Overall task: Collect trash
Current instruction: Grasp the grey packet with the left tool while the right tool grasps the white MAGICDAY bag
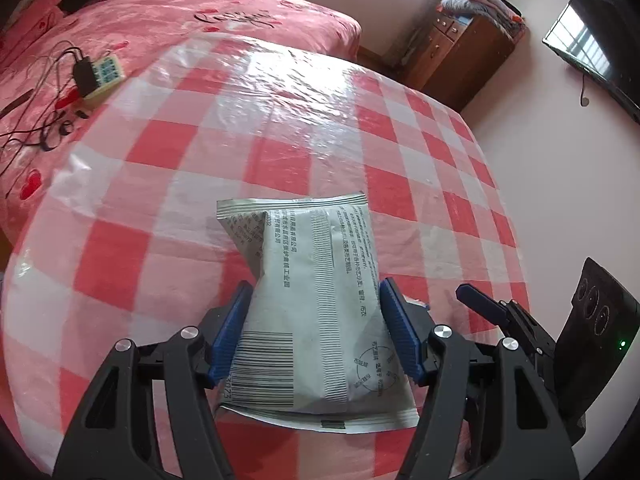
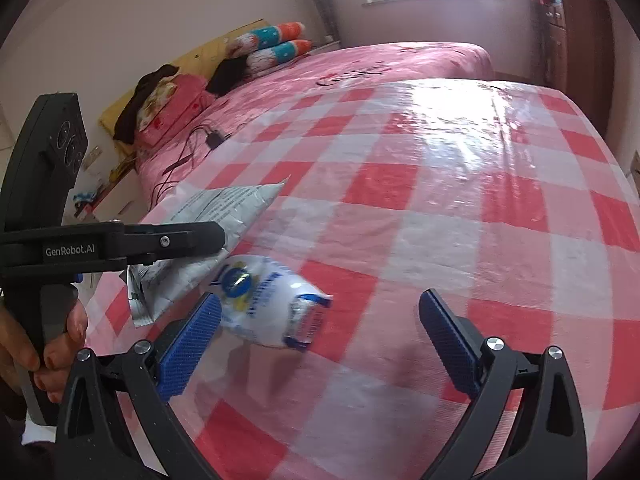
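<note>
A silver-grey printed packet (image 1: pixel 316 312) with a barcode stands lifted off the red-and-white checked table (image 1: pixel 280 120), and my left gripper (image 1: pixel 315 284) is shut on it, both blue pads pressed into its sides. In the right wrist view the same silver packet (image 2: pixel 224 208) sticks out past the left gripper's black finger (image 2: pixel 180 238). A crumpled white-and-blue packet (image 2: pixel 268 304) sits close to the left pad of my right gripper (image 2: pixel 320 296), which is open wide. It is blurred, so I cannot tell whether it touches that pad or rests on the table (image 2: pixel 440 200).
A bed with a pink cover (image 1: pixel 160 12) runs along the table's far side, with a charger and cables (image 1: pixel 86 72) on it. A wooden cabinet (image 1: pixel 456 60) and a wall screen (image 1: pixel 592 52) stand at the right. A person's hand (image 2: pixel 60 332) grips the left handle.
</note>
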The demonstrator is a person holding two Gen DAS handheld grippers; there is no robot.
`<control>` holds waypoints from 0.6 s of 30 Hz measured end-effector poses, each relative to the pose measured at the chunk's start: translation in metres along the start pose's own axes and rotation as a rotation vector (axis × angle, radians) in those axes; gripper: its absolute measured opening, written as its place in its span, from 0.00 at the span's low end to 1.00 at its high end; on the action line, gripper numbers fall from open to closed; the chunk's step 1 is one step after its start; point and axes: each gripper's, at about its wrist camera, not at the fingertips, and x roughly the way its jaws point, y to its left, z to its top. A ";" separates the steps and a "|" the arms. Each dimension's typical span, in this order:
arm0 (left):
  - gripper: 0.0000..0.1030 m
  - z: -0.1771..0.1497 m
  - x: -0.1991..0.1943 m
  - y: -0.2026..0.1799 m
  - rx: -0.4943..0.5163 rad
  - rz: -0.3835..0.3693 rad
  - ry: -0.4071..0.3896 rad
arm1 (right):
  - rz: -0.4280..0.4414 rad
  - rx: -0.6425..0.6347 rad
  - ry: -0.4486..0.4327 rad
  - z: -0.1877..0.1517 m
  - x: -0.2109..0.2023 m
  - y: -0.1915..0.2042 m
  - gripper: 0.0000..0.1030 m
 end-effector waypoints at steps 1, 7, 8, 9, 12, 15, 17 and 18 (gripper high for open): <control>0.64 -0.001 -0.003 0.003 -0.001 0.002 -0.007 | 0.004 -0.007 0.008 0.000 0.003 0.004 0.95; 0.64 -0.009 -0.018 0.021 -0.007 0.032 -0.041 | 0.001 -0.013 0.045 0.004 0.022 0.024 0.95; 0.64 -0.011 -0.021 0.024 -0.006 0.039 -0.047 | -0.010 -0.006 0.054 0.005 0.026 0.026 0.95; 0.64 -0.013 -0.023 0.028 -0.005 0.044 -0.053 | -0.028 -0.003 0.060 0.005 0.027 0.027 0.95; 0.64 -0.020 -0.028 0.037 -0.014 0.045 -0.060 | -0.064 0.013 0.055 0.005 0.030 0.034 0.95; 0.64 -0.025 -0.033 0.046 -0.014 0.046 -0.070 | -0.061 0.036 0.057 0.004 0.032 0.039 0.95; 0.64 -0.030 -0.035 0.051 -0.014 0.043 -0.074 | -0.095 0.016 0.049 0.005 0.036 0.049 0.95; 0.64 -0.032 -0.037 0.055 -0.016 0.039 -0.076 | -0.113 0.001 0.048 0.005 0.038 0.053 0.95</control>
